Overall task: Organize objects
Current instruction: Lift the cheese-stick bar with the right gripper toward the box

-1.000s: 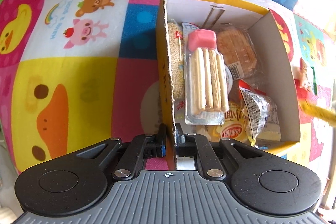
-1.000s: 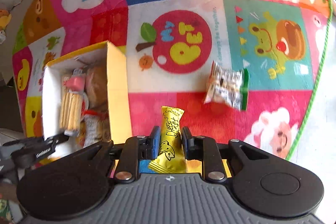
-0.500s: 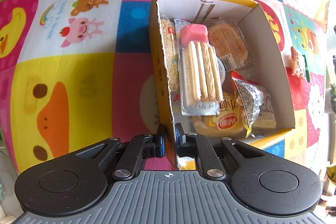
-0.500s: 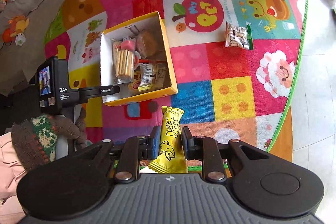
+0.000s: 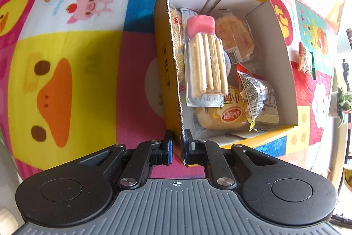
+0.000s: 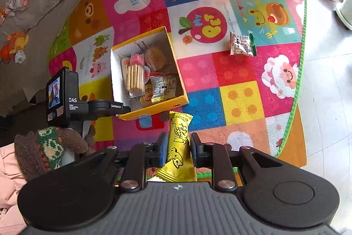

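Box (image 6: 176,72): yellow cardboard, open top, sits on play mat (image 6: 242,91), left of centre in the right wrist view; full of wrapped snacks
Left gripper (image 5: 178,144): clenched on the box's near-left corner wall, one finger inside, one outside
Right gripper (image 6: 177,147): raised above the mat's near edge, grasping yellow cheese bar (image 6: 178,142) upright between its fingers
Biscuit pack (image 5: 205,65): on top of the box's contents, pink end away from the left gripper
Loose snack bag (image 6: 242,46): on mat, well apart from box, to its right
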